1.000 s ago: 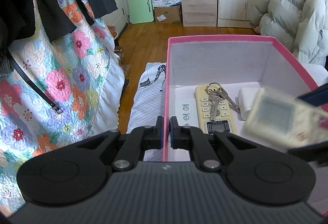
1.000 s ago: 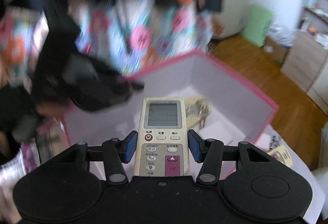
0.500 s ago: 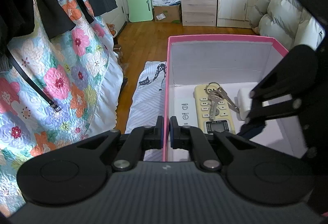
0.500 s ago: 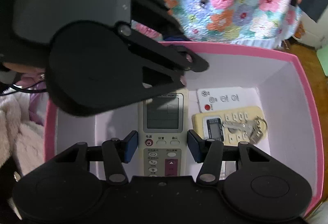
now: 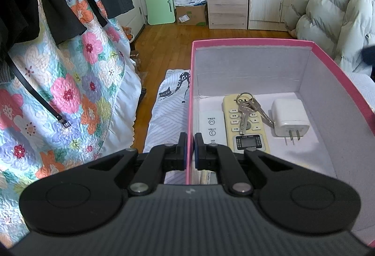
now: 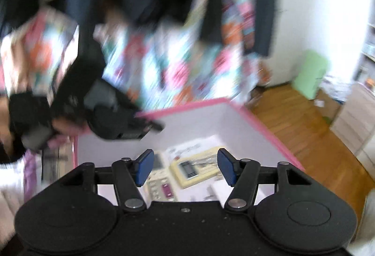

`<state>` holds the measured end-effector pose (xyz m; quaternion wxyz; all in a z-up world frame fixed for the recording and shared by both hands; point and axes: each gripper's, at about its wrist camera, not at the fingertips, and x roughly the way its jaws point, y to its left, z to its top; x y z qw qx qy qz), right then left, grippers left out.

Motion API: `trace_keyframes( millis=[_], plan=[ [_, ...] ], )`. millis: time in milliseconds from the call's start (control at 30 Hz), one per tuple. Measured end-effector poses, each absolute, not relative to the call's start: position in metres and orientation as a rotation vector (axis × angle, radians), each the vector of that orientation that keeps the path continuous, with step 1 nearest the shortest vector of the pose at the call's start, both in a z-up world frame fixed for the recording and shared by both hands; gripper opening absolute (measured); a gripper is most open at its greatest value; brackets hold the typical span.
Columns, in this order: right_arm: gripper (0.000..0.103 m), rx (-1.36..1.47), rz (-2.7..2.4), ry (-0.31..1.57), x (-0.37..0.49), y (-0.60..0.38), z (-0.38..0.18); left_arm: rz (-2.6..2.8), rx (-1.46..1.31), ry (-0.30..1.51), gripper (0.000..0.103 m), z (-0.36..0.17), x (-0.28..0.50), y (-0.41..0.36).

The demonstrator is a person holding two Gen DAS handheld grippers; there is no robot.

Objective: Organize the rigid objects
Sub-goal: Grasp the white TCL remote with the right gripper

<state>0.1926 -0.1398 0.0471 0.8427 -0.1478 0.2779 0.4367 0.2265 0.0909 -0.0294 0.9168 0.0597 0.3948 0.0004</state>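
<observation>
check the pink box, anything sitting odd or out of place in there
Only a small thing: the keys lie on top of the yellow remote, across its buttons, not on the box floor. The charger and white remote lie flat beside it.

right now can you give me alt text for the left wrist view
The left gripper is shut on the near wall of a pink box. Inside lie a white remote, a yellow remote with keys on it, and a charger. A floral quilt hangs left.

left gripper jaws shut, right gripper jaws opening, empty
</observation>
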Motion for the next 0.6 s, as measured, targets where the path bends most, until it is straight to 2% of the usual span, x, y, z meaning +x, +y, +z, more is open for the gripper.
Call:
trace_keyframes(
  millis=[167,300,600],
  plan=[
    [0.065,-0.104,0.692,0.654,0.177,-0.223,0.049,0.003,0.128,0.813,0.005,-0.031,0.226,0.089],
    [0.065,-0.05,0.564,0.713,0.176,-0.276,0.024,0.015,0.168,0.813,0.006,-0.031,0.226,0.081],
    [0.065,-0.045,0.424,0.832,0.194,-0.305,-0.044,0.01,0.175,0.817,0.006,-0.031,0.225,0.081]
  ],
)
